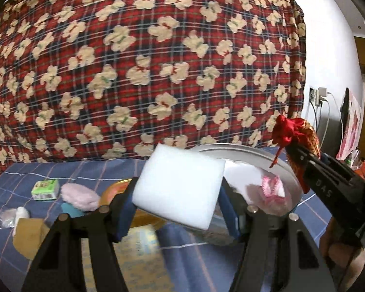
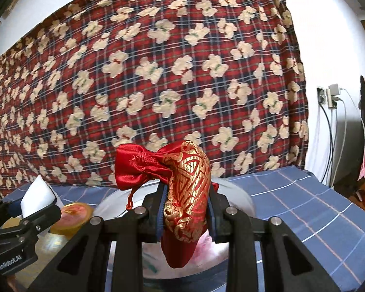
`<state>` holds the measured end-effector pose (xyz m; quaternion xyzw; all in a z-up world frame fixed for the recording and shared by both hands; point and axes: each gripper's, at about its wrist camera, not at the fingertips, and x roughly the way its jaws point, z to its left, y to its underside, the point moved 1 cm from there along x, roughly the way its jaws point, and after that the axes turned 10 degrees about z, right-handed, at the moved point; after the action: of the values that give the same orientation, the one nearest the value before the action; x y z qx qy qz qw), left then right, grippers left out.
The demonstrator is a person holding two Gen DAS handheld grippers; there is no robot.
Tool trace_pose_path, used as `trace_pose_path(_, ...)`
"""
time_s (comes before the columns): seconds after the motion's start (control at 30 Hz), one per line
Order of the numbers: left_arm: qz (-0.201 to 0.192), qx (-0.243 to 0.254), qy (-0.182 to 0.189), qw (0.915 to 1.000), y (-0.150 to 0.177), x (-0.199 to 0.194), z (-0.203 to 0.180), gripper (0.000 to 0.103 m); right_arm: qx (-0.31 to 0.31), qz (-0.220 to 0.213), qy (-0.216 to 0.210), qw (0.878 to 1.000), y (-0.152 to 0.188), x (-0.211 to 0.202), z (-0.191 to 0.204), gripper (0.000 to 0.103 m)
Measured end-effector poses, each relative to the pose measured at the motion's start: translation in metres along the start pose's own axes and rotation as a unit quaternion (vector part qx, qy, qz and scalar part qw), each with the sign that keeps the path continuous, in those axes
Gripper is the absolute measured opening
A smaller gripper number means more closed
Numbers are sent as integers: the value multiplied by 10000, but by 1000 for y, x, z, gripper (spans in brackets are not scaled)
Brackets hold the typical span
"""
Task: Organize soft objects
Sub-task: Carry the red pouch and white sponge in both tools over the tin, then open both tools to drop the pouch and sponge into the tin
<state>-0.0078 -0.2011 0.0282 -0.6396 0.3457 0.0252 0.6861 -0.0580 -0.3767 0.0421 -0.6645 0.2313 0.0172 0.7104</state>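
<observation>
In the left wrist view my left gripper (image 1: 178,194) is shut on a white foam block (image 1: 182,168), held tilted above the near edge of a round metal basin (image 1: 233,149). A pink knitted piece (image 1: 271,187) lies inside the basin on something white. My right gripper (image 2: 187,189) is shut on a red and gold drawstring pouch (image 2: 194,168), which hangs upright between the pads over the basin (image 2: 239,194). The same pouch (image 1: 295,129) and right gripper (image 1: 301,160) show at the right of the left wrist view. At the left edge of the right wrist view are the left gripper (image 2: 40,206) and foam block (image 2: 37,192).
A blue checked sheet (image 2: 292,199) covers the bed, backed by a big red plaid quilt with bear prints (image 1: 158,60). Left of the basin lie a yellow round tin (image 2: 73,215), a pink fluffy puff (image 1: 79,196), a green box (image 1: 45,189) and brown cardboard (image 1: 29,233). A wall socket with cables (image 2: 328,97) is on the right.
</observation>
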Motion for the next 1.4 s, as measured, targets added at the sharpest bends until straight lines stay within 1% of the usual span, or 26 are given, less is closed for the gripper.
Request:
trace_pose_path(0.27, 127, 36, 207, 9997, -4, 21, -29, 62, 0, 70, 384, 9992, -5, 16, -25, 30)
trace_pose_path(0.43, 225, -23, 197, 9996, -9, 39, -47, 62, 10, 162, 569, 9983, -8, 28, -40, 30)
trace_pose_path(0.57, 327, 22, 155, 9993, -14, 56, -66, 62, 37, 321, 593, 9977, -8, 40, -49, 30)
trace_pose_path(0.67, 443, 59, 98, 9990, -15, 70, -79, 62, -104, 429, 686, 9967, -7, 50, -52, 30)
trace_pose_path(0.9, 729, 114, -46, 9973, -11, 91, -90, 62, -88, 880, 522, 9947, -5, 77, -62, 30)
trace_pose_path(1.17, 854, 126, -99, 9962, -10, 104, -96, 62, -184, 1005, 408, 9939, -4, 82, -58, 30)
trace_pose_path(1.23, 890, 95, -116, 9959, -10, 105, -95, 62, -160, 1047, 287, 9940, -4, 83, -58, 30)
trace_pose_path(1.33, 882, 7, -157, 9960, -10, 105, -90, 63, -108, 1118, 119, 9936, -3, 85, -59, 36)
trace_pose_path(1.4, 885, -7, -160, 9959, -10, 106, -89, 63, -159, 1110, 23, 9937, -3, 84, -56, 47)
